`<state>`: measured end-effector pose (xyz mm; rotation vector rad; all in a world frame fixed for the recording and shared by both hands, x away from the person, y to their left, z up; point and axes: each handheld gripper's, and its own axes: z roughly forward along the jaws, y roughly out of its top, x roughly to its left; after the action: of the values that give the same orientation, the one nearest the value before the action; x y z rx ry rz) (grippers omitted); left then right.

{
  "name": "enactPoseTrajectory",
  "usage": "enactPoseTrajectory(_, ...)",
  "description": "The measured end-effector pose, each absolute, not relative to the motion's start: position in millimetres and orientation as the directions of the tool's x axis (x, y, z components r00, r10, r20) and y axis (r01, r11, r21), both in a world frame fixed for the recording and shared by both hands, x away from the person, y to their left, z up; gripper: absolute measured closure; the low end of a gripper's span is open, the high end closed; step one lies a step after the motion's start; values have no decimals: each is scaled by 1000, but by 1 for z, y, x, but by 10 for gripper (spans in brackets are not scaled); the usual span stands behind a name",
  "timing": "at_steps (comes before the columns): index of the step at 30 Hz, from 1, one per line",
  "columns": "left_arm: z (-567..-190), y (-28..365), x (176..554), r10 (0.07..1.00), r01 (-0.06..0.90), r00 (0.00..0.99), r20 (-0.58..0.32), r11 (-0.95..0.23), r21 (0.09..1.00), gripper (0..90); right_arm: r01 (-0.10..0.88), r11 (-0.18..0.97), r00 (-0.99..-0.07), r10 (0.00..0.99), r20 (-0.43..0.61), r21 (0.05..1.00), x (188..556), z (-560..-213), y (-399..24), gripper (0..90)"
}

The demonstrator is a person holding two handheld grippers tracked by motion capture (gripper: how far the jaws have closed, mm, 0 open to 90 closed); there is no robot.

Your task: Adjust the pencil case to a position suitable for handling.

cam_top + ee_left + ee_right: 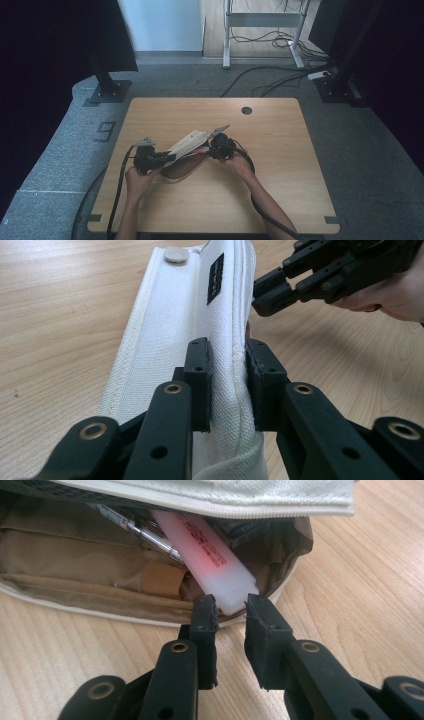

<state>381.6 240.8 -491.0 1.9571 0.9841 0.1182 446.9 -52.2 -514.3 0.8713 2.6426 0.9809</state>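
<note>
The white canvas pencil case [200,340] lies open mid-table, its flap pinched by the left gripper [229,385]. The right gripper [230,611], jaws narrowly apart, is poised at the pink-printed white eraser [210,555]. The eraser could be nudged deeper if the jaws close early.

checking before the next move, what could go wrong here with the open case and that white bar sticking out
The right gripper has its jaws at the tip of the white bar with little overlap, so it may slip free. The bar lies against a pen, which could drag out too. The left gripper pinches only the flap of the white case, so the case may shift on the table.
</note>
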Motion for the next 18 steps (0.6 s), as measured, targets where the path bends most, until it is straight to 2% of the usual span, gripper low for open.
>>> enactPoseTrajectory(8,-491,240,381,669,591,684,-291,-274,759,733,464,598,-806,591,32,654,454,-521,-42,759)
enactPoseTrajectory(18,-497,230,380,622,603,718,-313,-330,727,623,458,590,-802,597,22,665,450,-515,-53,680)
